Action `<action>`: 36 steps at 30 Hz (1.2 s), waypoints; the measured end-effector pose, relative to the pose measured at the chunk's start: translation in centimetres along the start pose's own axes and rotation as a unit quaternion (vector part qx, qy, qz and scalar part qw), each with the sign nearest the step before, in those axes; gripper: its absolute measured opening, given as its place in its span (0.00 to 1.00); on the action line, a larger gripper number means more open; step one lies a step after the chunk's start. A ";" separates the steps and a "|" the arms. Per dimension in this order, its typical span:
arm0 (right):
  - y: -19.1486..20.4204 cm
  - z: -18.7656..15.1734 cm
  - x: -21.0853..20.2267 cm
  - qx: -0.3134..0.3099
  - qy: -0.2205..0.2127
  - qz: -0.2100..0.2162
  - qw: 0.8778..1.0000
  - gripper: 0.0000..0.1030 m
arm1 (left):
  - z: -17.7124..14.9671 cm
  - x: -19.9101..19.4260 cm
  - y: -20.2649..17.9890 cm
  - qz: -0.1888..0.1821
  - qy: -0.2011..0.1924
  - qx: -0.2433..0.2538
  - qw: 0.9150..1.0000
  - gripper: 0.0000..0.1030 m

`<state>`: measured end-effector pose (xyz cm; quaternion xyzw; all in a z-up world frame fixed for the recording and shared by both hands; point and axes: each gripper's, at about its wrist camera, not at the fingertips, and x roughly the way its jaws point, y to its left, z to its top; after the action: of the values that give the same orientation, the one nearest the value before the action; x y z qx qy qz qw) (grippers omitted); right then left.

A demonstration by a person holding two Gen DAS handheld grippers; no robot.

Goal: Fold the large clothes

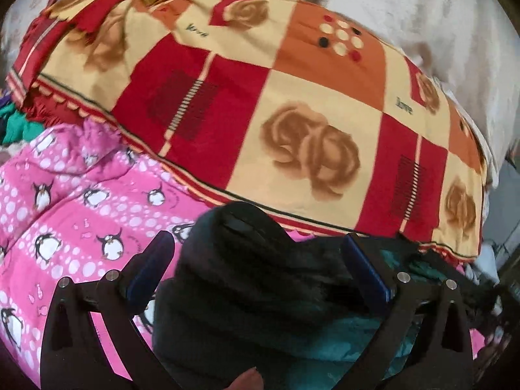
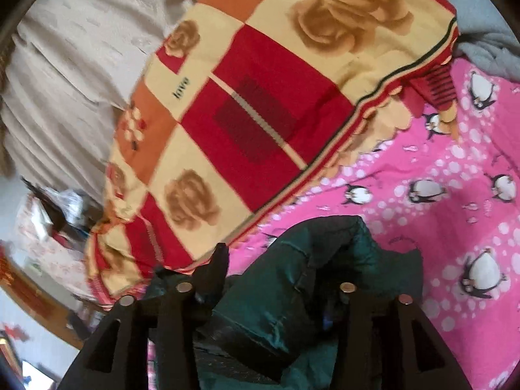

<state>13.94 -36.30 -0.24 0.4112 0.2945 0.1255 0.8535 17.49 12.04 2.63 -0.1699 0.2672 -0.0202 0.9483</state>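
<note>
A dark green padded jacket with a black lining lies bunched on the pink penguin bedspread. In the left wrist view its black part (image 1: pixel 247 276) fills the gap between my left gripper's (image 1: pixel 260 260) blue-padded fingers (image 1: pixel 367 266), which stand wide apart around it. In the right wrist view the green jacket (image 2: pixel 292 292) bulges up between my right gripper's (image 2: pixel 286 276) black fingers (image 2: pixel 214 266); the right finger is hidden under cloth, so its grip cannot be read.
A red, orange and cream rose-patterned blanket (image 1: pixel 276 97) lies folded beyond the jacket, also in the right wrist view (image 2: pixel 243 113). The pink bedspread (image 1: pixel 81 211) spreads to the side. Beige cloth (image 2: pixel 65 65) lies behind; clutter (image 2: pixel 58 214) sits by the bed's edge.
</note>
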 end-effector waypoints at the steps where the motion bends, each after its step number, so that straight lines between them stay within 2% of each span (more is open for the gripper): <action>1: -0.4 0.1 -0.2 0.015 -0.005 0.009 1.000 0.71 | -0.1 0.0 -0.2 -0.003 0.000 0.002 1.000 1.00; 2: -0.9 0.2 -0.5 0.034 -0.016 0.010 0.999 0.75 | -0.1 0.1 -0.5 -0.008 0.002 0.003 1.000 1.00; 6: -1.0 0.6 -1.1 0.034 -0.028 -0.005 0.999 0.76 | -0.3 0.6 -0.3 -0.013 0.011 -0.006 1.000 1.00; 8: -0.3 0.5 -1.2 0.007 -0.035 -0.029 0.999 0.76 | -0.4 1.1 -0.4 -0.012 0.017 -0.007 1.000 1.00; 10: 0.9 0.3 -0.6 -0.049 -0.029 -0.071 0.996 0.76 | -0.6 1.8 -1.0 -0.006 0.027 0.004 1.000 1.00; 12: 2.6 -0.1 0.8 -0.122 -0.010 -0.112 0.986 0.76 | -0.7 2.9 -1.9 0.002 0.044 0.027 0.999 1.00; 14: 4.3 -0.6 2.3 -0.183 0.002 -0.132 0.974 0.75 | -0.7 4.3 -3.4 0.012 0.063 0.061 0.996 1.00; 16: 5.2 -0.9 3.8 -0.213 0.020 -0.144 0.966 0.75 | -0.4 4.7 -4.5 0.020 0.059 0.086 0.994 1.00; 18: 5.9 -1.2 6.0 -0.236 0.058 -0.150 0.958 0.75 | -0.1 4.9 -5.3 0.036 0.053 0.119 0.991 1.00; 20: 5.8 -1.9 8.8 -0.253 0.114 -0.154 0.948 0.75 | -0.5 6.2 -5.6 0.074 0.062 0.155 0.983 1.00; 21: 5.3 -2.1 9.9 -0.256 0.132 -0.162 0.944 0.75 | -1.0 7.2 -5.4 0.094 0.076 0.166 0.979 1.00; 23: 3.5 -2.6 12.3 -0.251 0.165 -0.188 0.935 0.75 | -2.3 10.1 -4.5 0.132 0.132 0.181 0.965 1.00; 25: 1.9 -2.7 13.7 -0.236 0.181 -0.196 0.934 0.75 | -3.4 12.4 -3.0 0.141 0.183 0.169 0.958 1.00; 27: 0.9 -2.7 14.4 -0.235 0.177 -0.207 0.933 0.75 | -3.7 13.5 -1.8 0.140 0.196 0.151 0.959 1.00; 31: -0.5 -3.2 16.1 -0.229 0.194 -0.230 0.926 0.76 | -4.2 15.6 -0.6 0.154 0.228 0.138 0.951 1.00; 34: -0.4 -3.5 17.1 -0.240 0.209 -0.250 0.914 0.78 | -4.5 15.7 -0.6 0.159 0.227 0.143 0.950 1.00; 36: -0.4 -3.4 17.1 -0.239 0.210 -0.249 0.915 0.79 | -4.5 15.7 -0.5 0.156 0.224 0.140 0.952 1.00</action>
<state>25.48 -26.63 -9.07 0.0722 0.5209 0.0596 0.8485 28.66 8.15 -8.70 0.0178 0.4908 0.0533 0.8694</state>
